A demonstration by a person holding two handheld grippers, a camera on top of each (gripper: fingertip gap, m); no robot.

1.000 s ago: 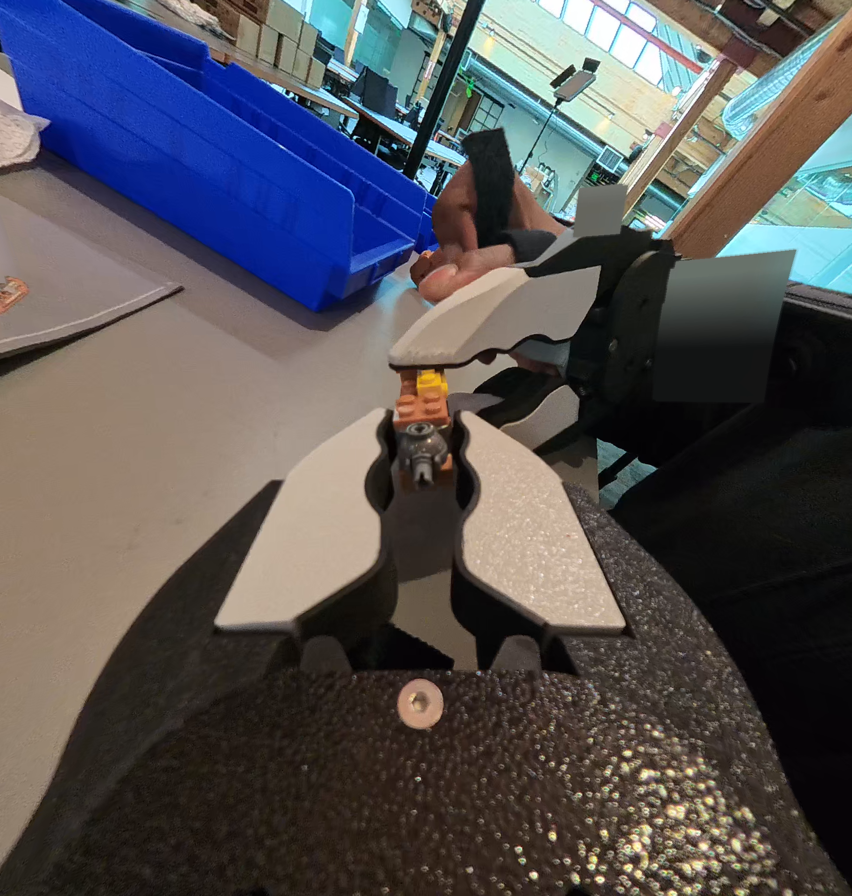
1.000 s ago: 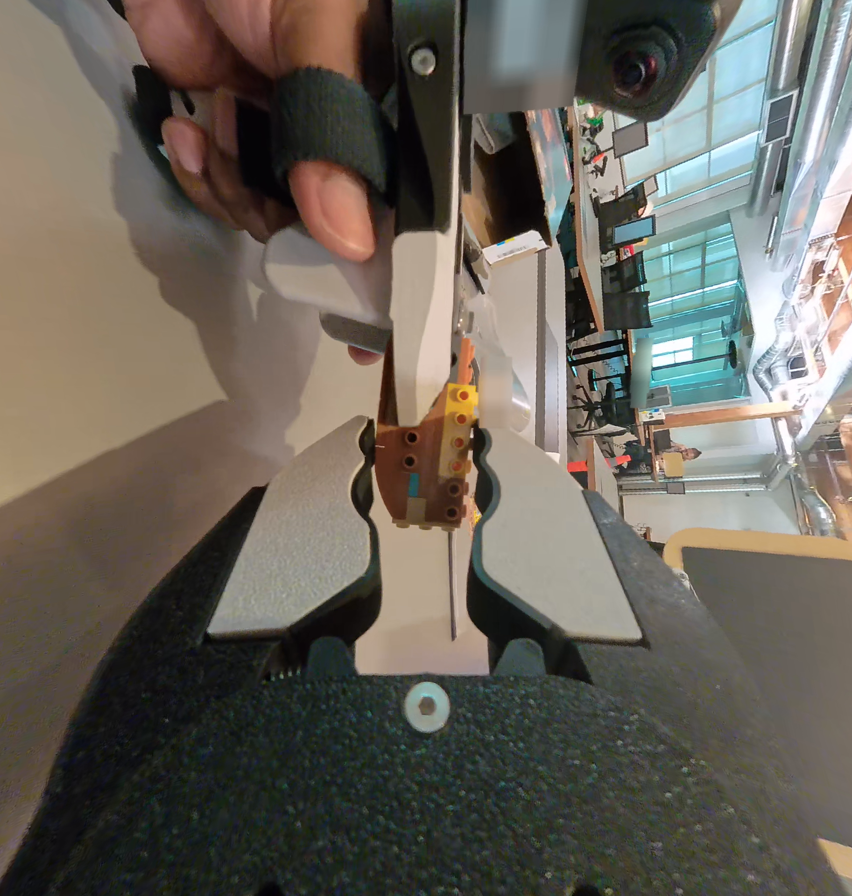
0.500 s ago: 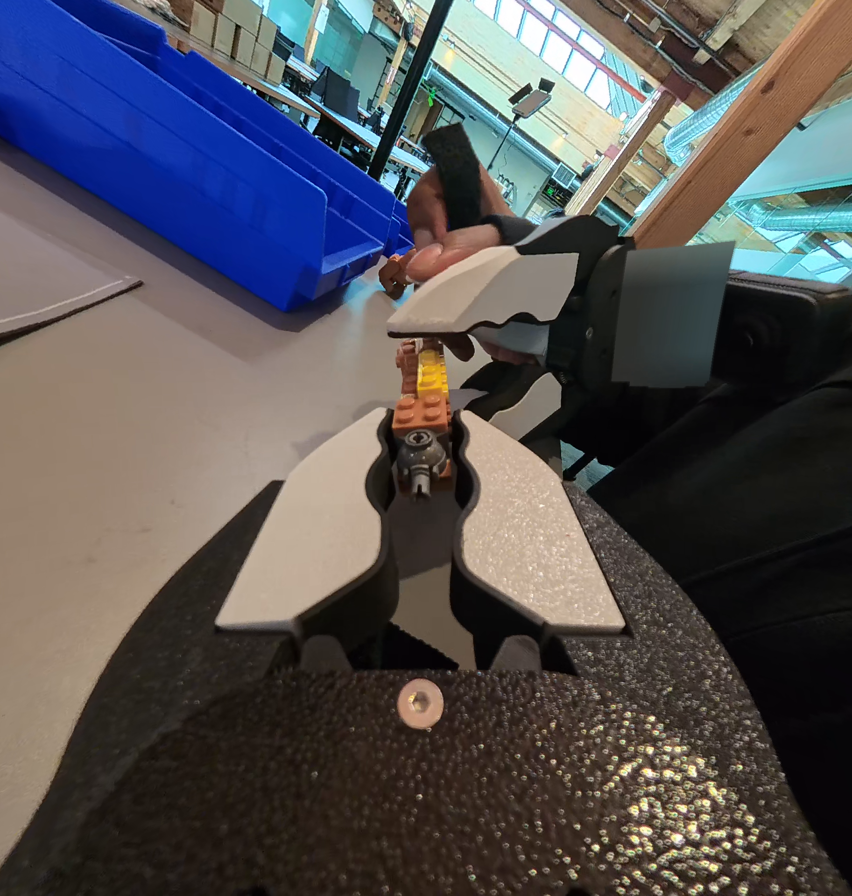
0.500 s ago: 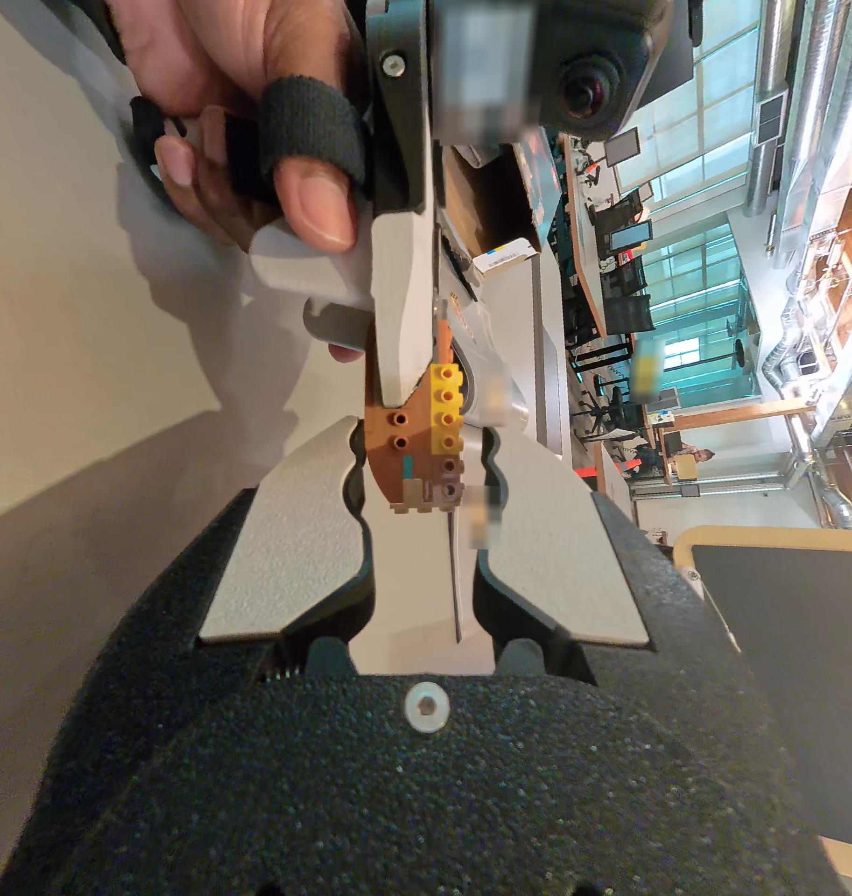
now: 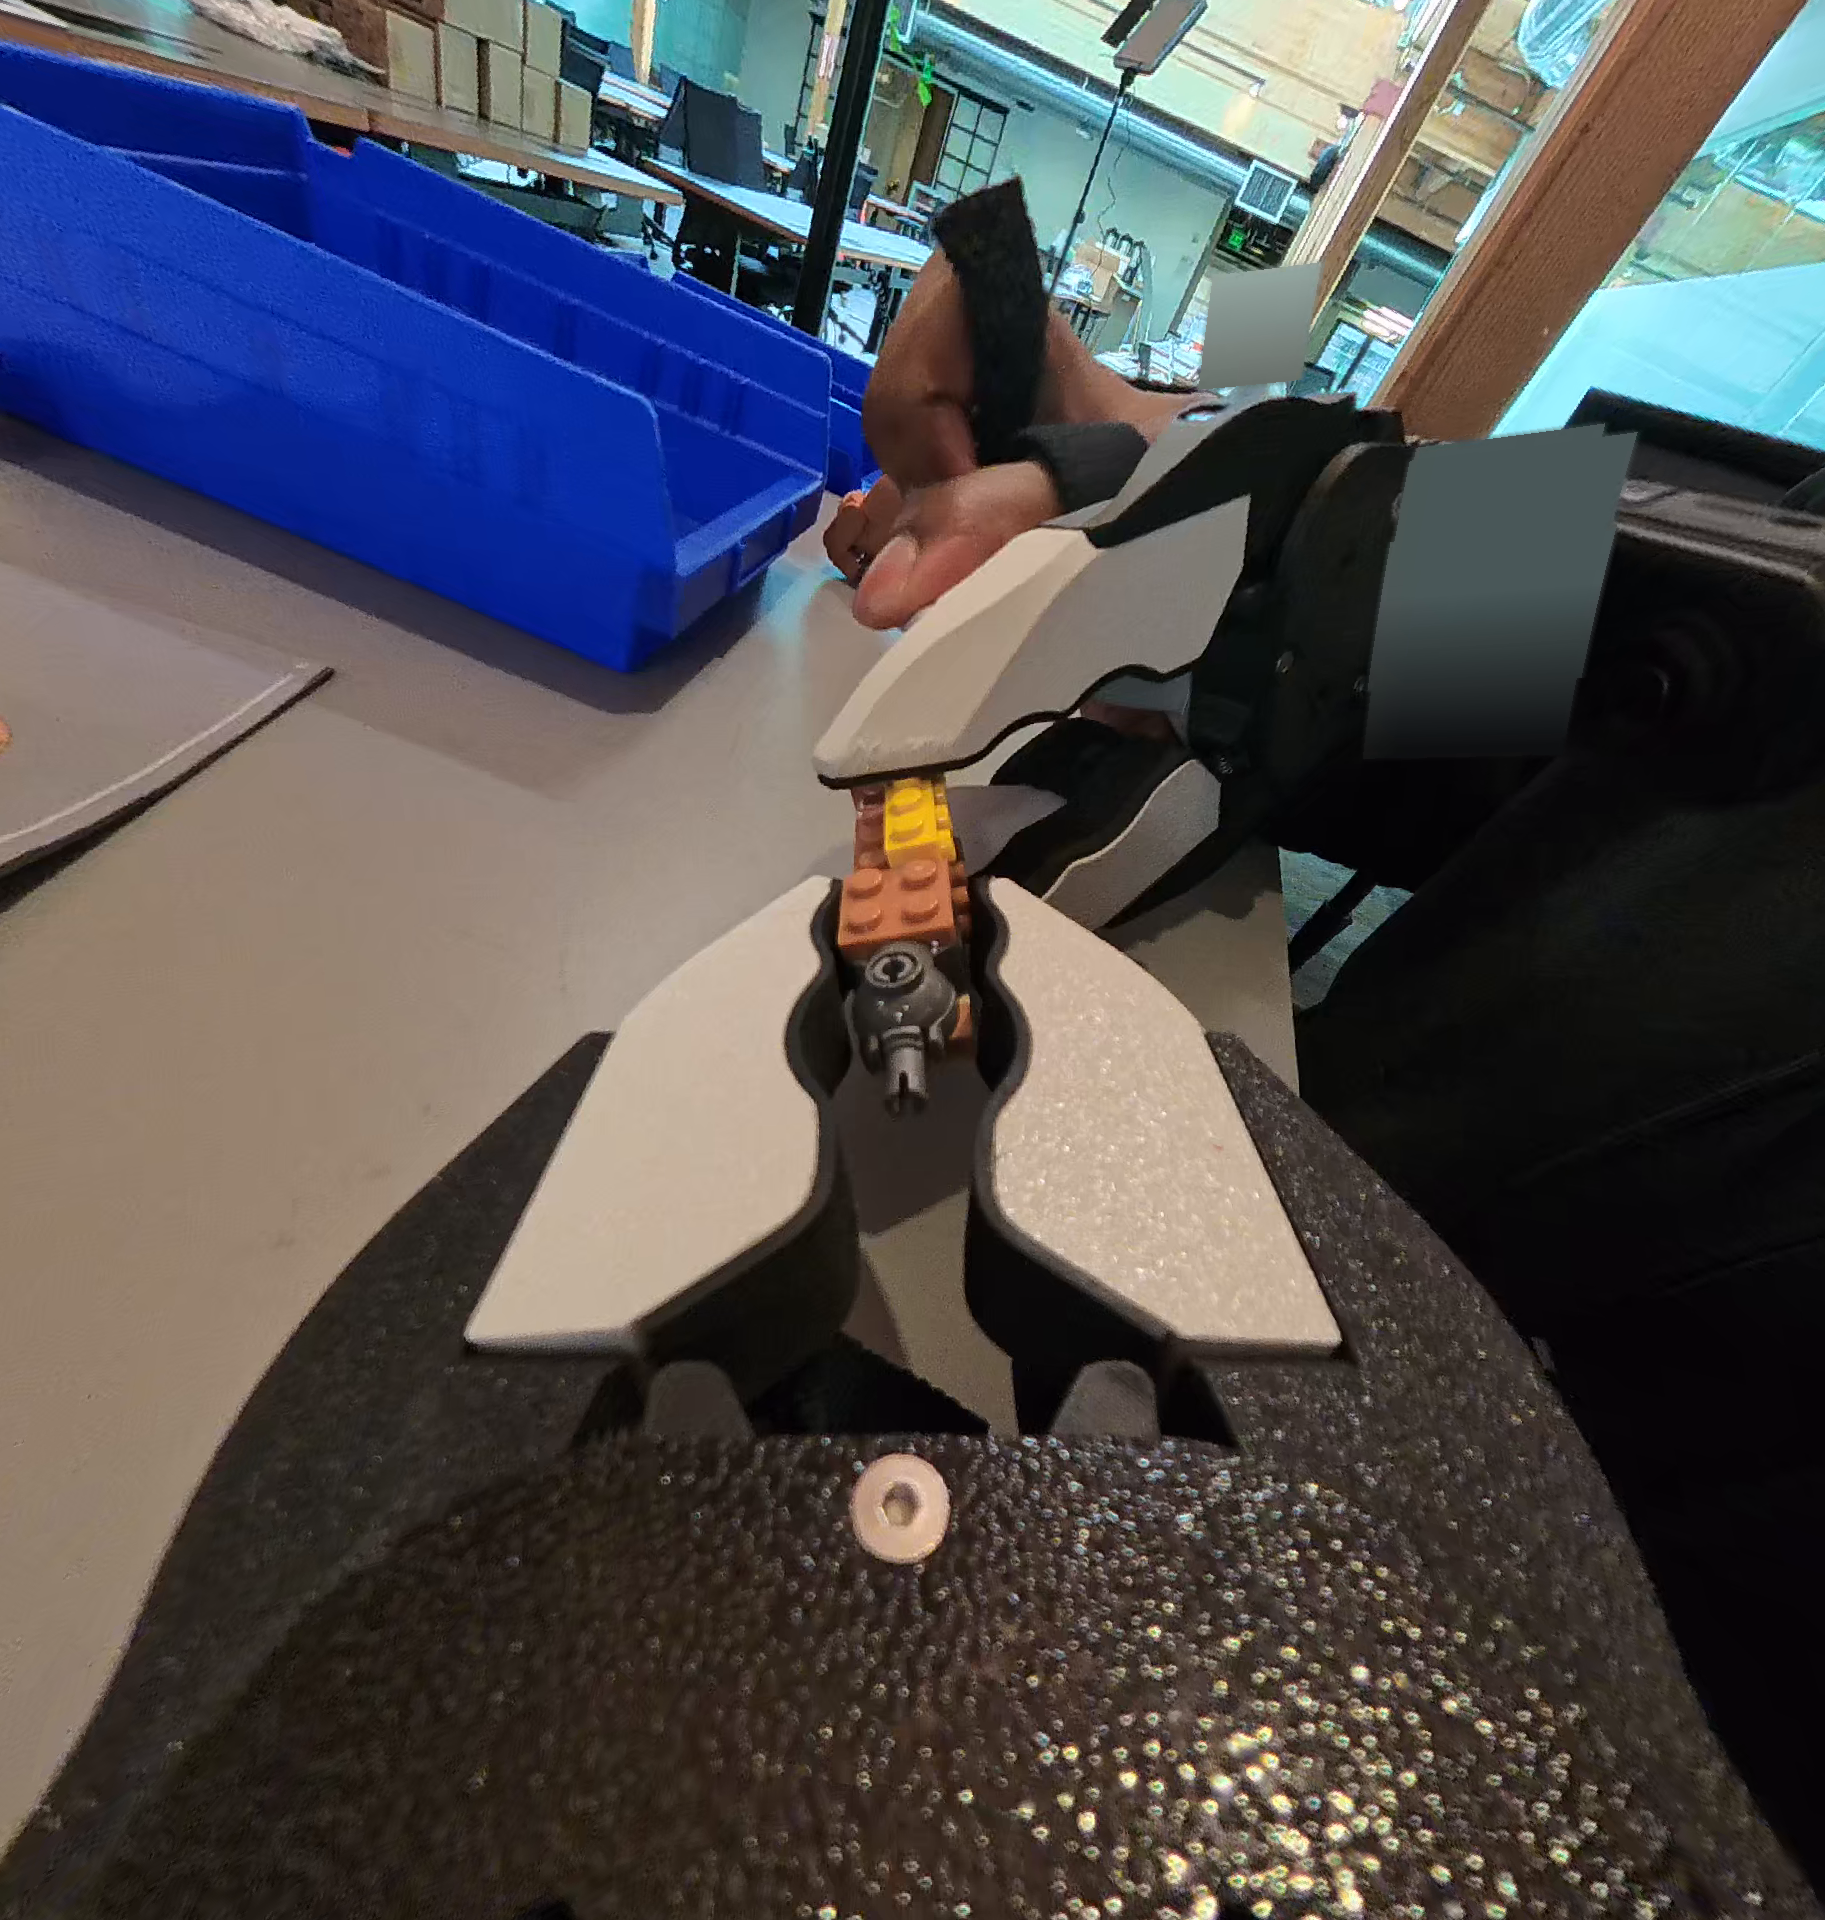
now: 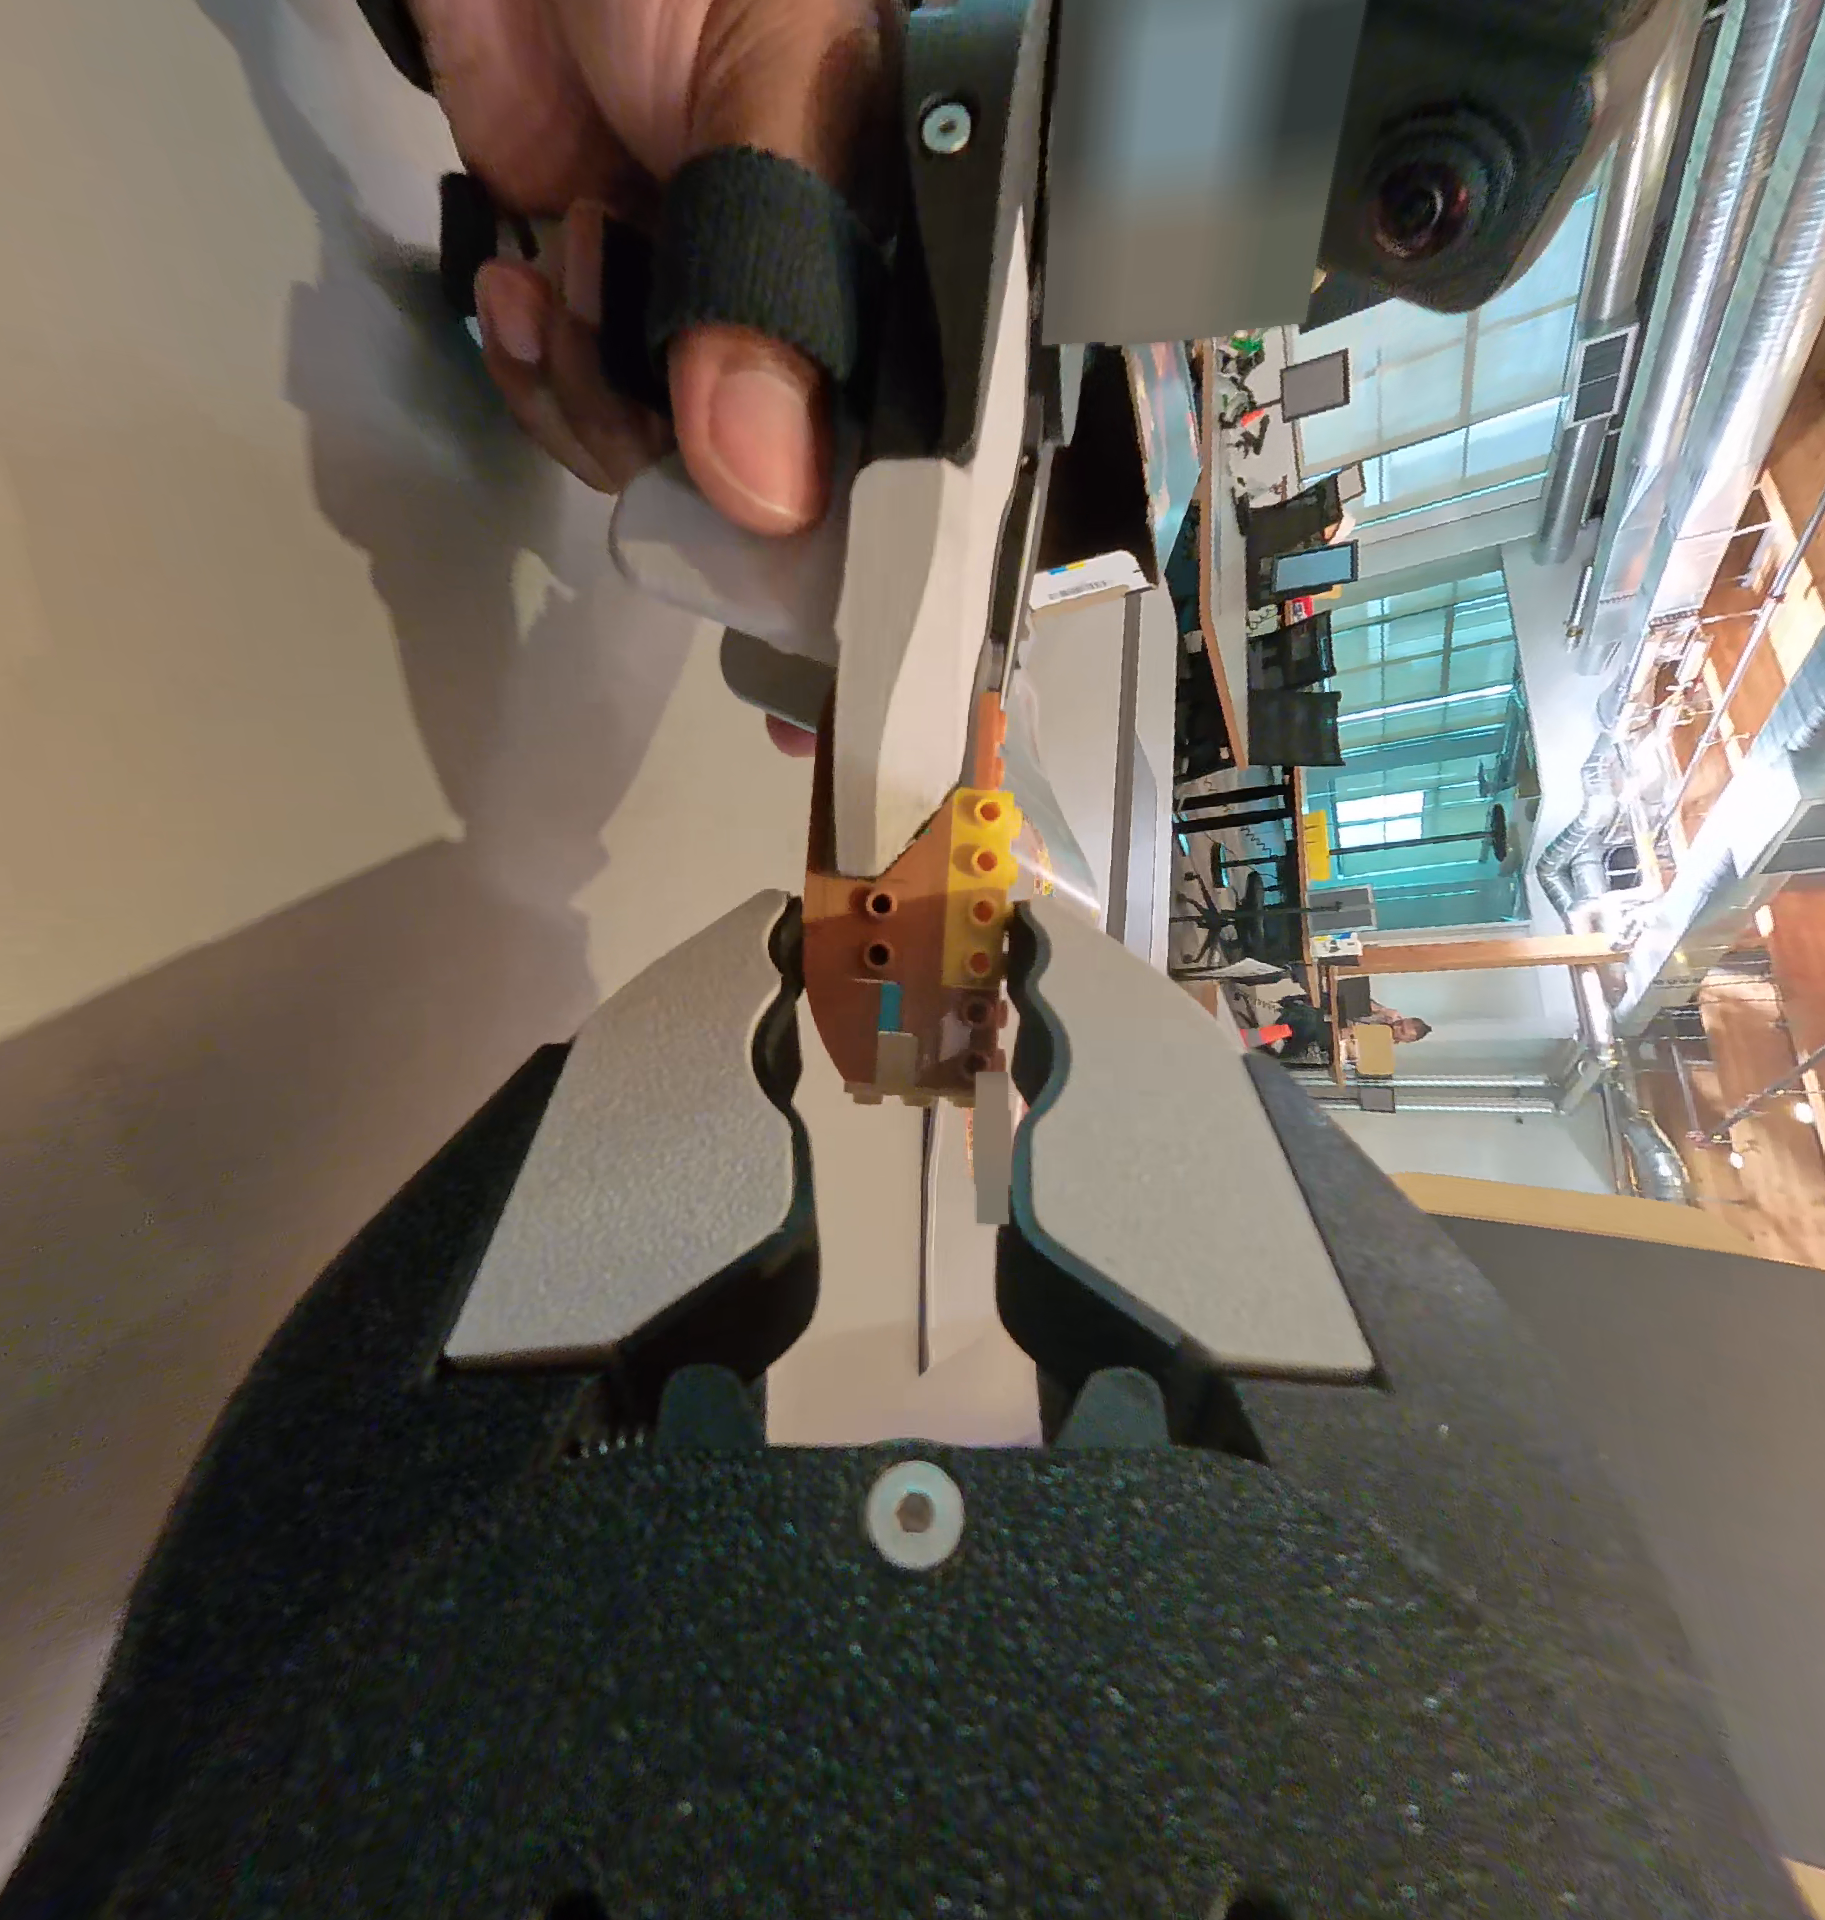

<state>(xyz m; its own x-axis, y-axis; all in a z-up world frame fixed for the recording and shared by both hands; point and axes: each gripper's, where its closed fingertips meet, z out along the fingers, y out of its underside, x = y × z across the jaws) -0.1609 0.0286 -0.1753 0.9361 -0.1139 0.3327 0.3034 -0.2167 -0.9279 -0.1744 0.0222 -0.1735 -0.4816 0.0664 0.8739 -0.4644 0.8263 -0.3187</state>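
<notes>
The left hand-held gripper [image 5: 903,940] is closed on one end of a small brick model [image 5: 903,904] of brown, orange and yellow studded pieces; its two grey fingers [image 5: 726,1049] press the orange block from either side, and a dark grey round part [image 5: 897,997] of the model sits in the hollow just behind the fingertips. The model's long axis runs straight forward, away from this hand-held gripper, toward the right hand-held gripper [image 6: 903,940], which meets it nose to nose from the far side and is turned about a quarter turn to the left one. In the right wrist view the right one's pads clamp the other end, one on the brown wedge side, the other on the yellow brick [image 6: 981,883]; so both hand-held grippers hold the same model, lifted clear above the grey counter [image 5: 264,1039]; neither is nearer than the other. A hand [image 5: 949,447] with a black strap works the right one. Ahead and to the left of the left hand-held gripper lie blue bins [image 5: 368,416] and a grey mat [image 5: 108,748].
</notes>
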